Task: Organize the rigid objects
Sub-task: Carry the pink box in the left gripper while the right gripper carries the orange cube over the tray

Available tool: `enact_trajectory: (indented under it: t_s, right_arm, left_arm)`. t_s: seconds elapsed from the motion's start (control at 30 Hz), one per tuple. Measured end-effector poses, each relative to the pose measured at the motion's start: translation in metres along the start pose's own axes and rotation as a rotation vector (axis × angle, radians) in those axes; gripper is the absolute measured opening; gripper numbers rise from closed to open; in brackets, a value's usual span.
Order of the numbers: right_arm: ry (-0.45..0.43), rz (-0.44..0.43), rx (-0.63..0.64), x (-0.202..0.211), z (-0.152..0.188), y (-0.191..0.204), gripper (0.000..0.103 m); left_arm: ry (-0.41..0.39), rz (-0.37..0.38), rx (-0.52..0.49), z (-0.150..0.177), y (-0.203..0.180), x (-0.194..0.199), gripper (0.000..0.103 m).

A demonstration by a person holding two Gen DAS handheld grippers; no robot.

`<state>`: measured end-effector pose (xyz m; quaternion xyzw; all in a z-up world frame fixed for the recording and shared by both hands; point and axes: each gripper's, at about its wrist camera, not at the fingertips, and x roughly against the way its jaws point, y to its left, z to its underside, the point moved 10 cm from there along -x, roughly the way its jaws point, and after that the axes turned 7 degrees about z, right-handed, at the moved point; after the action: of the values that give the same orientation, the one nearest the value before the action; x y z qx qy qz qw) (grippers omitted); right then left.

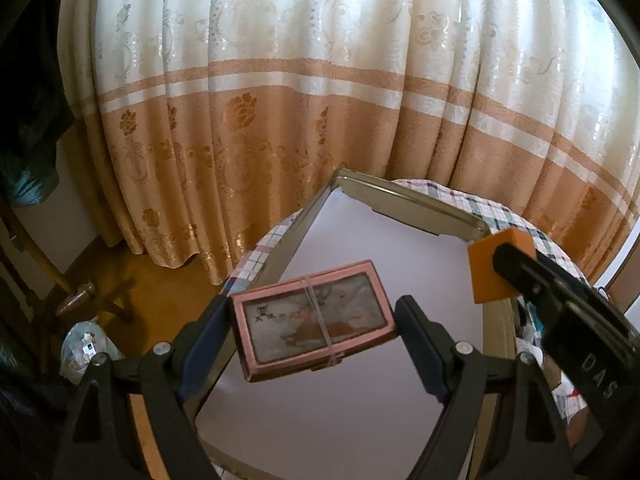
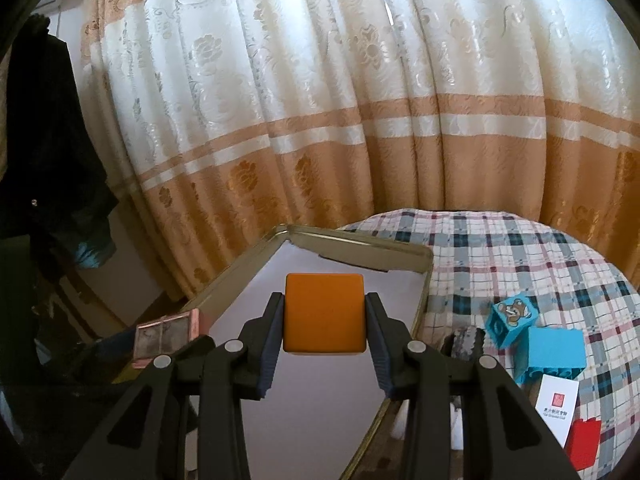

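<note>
**Two held pieces above the open tin**

At far left in the right wrist view a dark garment (image 2: 48,152) hangs beside the cream-and-tan curtain (image 2: 320,100). The left gripper (image 1: 314,330) clamps a pink-framed flat box (image 1: 312,322) by its short ends; a rubber band crosses its worn picture face, and it hangs tilted over the left edge of the metal tin (image 1: 384,190), whose pale lining is bare. Further right, the right gripper (image 2: 325,316) is closed on an orange cube (image 2: 325,314), plain and matte with rounded corners, held above the tin's interior; nothing lies between it and the lining. Right of the tin, on the plaid cloth (image 2: 520,248), sit a blue bear block (image 2: 514,314) tipped against a larger blue block (image 2: 554,354), then a white card (image 2: 558,406) and a red piece (image 2: 584,444). A dark, blurred object lies just beside the tin's right wall.
</note>
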<state>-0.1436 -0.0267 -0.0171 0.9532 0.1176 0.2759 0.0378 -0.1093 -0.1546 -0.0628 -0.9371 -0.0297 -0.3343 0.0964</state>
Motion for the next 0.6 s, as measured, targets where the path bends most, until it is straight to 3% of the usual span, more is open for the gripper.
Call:
enact_trajectory:
  t_s: [0.3, 0.6]
  right_arm:
    - [-0.006, 0.032, -0.015, -0.007, 0.005, -0.011, 0.043]
    - [-0.004, 0.027, -0.016, -0.020, -0.016, -0.008, 0.043]
  left_arm:
    - [-0.007, -0.043, -0.030, -0.004, -0.001, -0.008, 0.084]
    - [0.004, -0.080, -0.048, -0.017, -0.003, -0.013, 0.084]
